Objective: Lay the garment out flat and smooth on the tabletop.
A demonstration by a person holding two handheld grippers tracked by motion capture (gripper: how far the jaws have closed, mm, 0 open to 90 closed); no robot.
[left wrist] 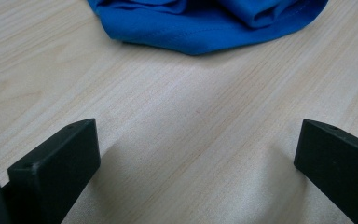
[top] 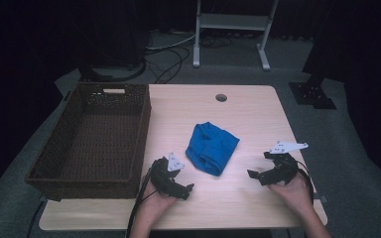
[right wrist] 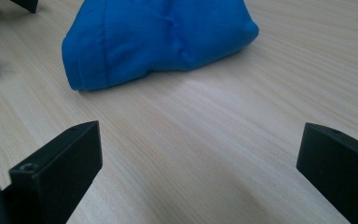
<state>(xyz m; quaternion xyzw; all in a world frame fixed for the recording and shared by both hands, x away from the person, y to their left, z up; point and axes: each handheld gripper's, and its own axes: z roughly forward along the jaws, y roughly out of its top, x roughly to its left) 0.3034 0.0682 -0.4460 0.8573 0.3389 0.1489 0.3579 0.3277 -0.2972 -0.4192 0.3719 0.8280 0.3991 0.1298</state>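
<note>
Black jaws rise from the bottom of both gripper views, and in each they stand wide apart with nothing but bare wood between them. Going from left to right in the high view, I first see a dark woven basket sitting on the left end of the pale wooden table, seemingly with nothing in it. Just right of its near corner I hold the left gripper, low over the tabletop, fingers spread. Beyond it and a little to the right, a crumpled blue cloth lies near the middle of the table, apart from the basket and from both tools. Farther right I hold the right gripper, also spread, aimed back toward the cloth.

In the left gripper view the cloth shows a stitched hem close ahead. In the right gripper view it is a rounded, folded bundle.

My judgement of the risks: the cloth is soft and bunched, so a pinch from either side may catch just one loose layer, and the rest could sag, unfold or slip free when lifted. If I close too low, the jaws may scrape the wood and push the bundle away. Carrying it leftward, a trailing fold could snag on the basket's rough rim and hang outside.
</note>
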